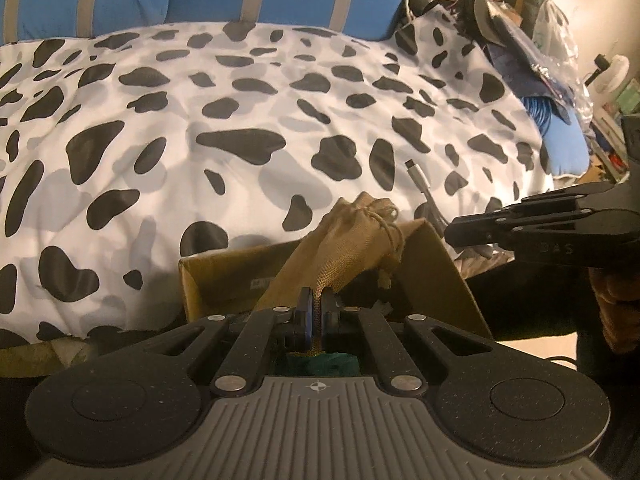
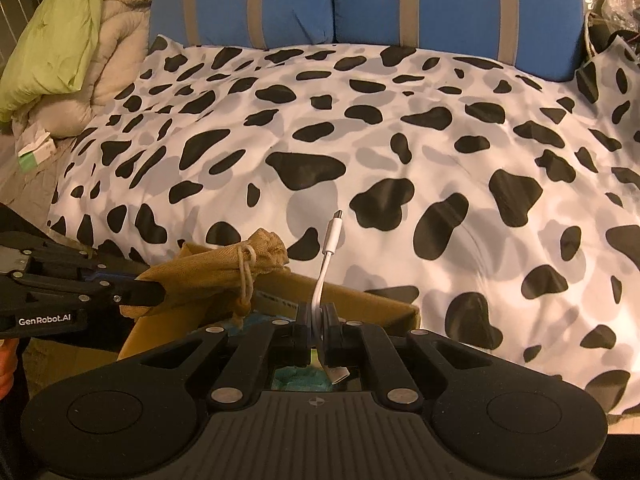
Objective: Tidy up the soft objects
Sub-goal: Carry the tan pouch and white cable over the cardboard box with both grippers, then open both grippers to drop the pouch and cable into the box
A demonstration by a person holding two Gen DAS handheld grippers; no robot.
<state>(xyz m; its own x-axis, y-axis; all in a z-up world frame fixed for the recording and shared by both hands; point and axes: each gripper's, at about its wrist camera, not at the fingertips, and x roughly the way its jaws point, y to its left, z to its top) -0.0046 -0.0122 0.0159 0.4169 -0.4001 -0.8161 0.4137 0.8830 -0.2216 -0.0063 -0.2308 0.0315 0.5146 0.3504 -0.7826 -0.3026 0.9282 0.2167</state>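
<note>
A tan burlap drawstring pouch (image 1: 348,248) hangs over an open cardboard box (image 1: 436,268), and my left gripper (image 1: 318,304) is shut on its lower end. The same pouch (image 2: 212,272) shows in the right wrist view, with the left gripper (image 2: 154,294) coming in from the left. My right gripper (image 2: 318,316) is shut on a short white adapter cable (image 2: 330,248) whose plug points up over the box (image 2: 360,300). From the left wrist view the right gripper (image 1: 450,234) enters at the right, above the box edge. Something teal lies inside the box, mostly hidden.
A cow-print duvet (image 2: 360,152) covers the bed behind the box. Blue cushions with grey stripes (image 2: 360,0) line the back. A green pillow and beige quilt (image 2: 72,40) lie at the left. Bags and clutter (image 1: 520,32) pile up at the bed's right.
</note>
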